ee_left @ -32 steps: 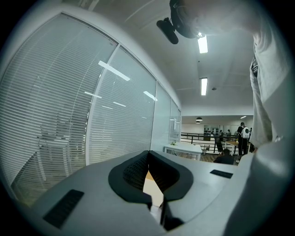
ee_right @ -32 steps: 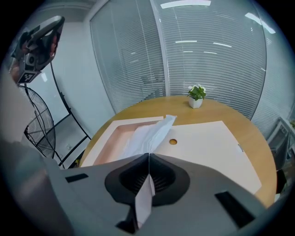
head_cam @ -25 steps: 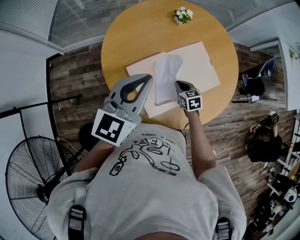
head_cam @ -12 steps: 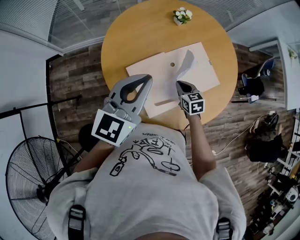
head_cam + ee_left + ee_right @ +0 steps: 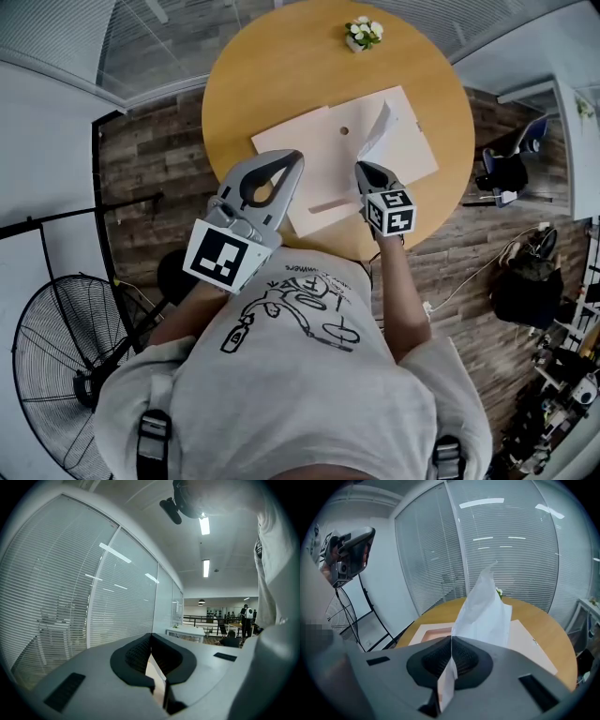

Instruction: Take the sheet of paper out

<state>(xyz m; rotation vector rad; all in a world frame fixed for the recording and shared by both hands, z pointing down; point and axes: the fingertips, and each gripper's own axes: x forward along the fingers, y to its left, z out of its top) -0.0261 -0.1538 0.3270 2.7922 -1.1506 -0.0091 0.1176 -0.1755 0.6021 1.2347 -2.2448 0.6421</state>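
Right gripper (image 5: 366,171), head view: jaws are pinched shut on the sheet of paper (image 5: 379,134), gripping it near its lower edge. The sheet stands up off the pale folder (image 5: 305,141), which lies flat on the round wood table (image 5: 262,66). It shows nearly edge-on, so I can't tell if its far end touches the folder. Left gripper (image 5: 296,156) hovers over the folder's left part with its tips together. My torso hides the table's near rim. A small flower pot (image 5: 365,31) sits at the far rim, and a floor fan (image 5: 66,347) is cut off at the pic's left.

Left gripper view: the jaw tips meet w/ nothing gripped. A pale strip shows through the slit behind them, and I can't tell what it is. The view looks out at the blinds (image 5: 70,597) and the room beyond. My shirt (image 5: 276,573) blocks the right side.

Right gripper view: the pads are clamped on the sheet. A short end pokes back toward the cam, and the long part rises in front, creased at the top. It hides the table's middle and most of the flower pot. The folder shows on both sides of it, pinkish at left.
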